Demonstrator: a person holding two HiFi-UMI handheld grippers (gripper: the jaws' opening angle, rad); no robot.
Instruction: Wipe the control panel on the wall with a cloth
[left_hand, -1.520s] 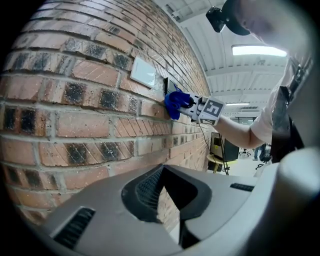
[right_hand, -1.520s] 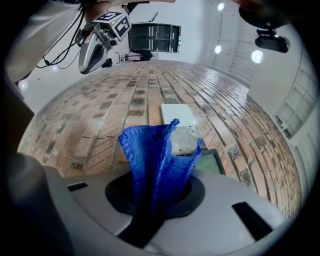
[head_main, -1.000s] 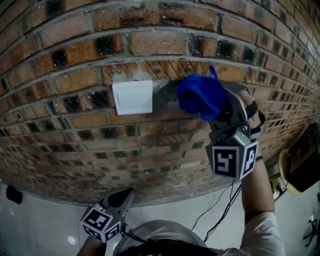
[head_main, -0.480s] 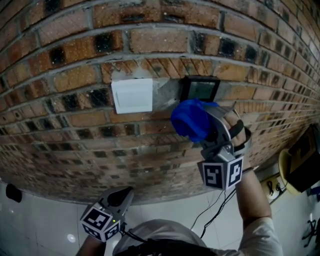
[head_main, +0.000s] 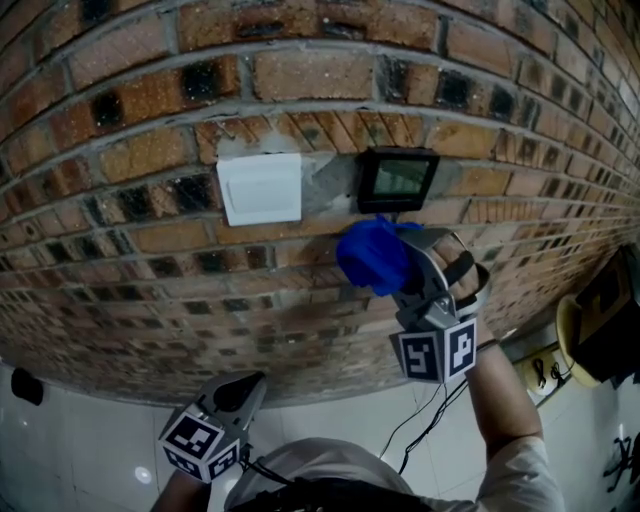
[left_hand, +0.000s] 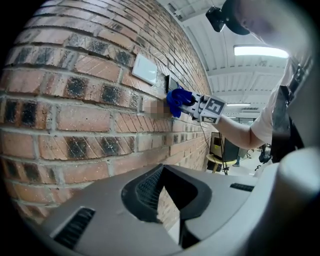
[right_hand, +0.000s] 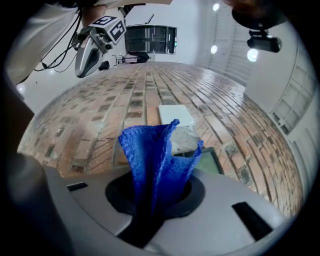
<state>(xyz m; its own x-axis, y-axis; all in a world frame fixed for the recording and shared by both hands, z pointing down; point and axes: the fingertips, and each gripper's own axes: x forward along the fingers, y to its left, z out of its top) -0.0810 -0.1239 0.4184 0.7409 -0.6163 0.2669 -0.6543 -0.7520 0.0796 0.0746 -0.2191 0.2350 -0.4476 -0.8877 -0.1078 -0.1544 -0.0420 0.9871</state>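
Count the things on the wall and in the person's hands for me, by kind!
White wall plate: 1
Control panel: 1
Blue cloth: 1
Grippers: 2, the left gripper and the right gripper
Total: 5

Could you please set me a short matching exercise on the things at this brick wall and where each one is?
Things:
1. cloth
2. control panel
3. switch plate
4. left gripper

Places:
A. farthest left on the wall
B. held low, well below the others
C. clamped in the right gripper
D. on the wall, dark-framed

Pairs: 1-C; 2-D; 3-A; 4-B
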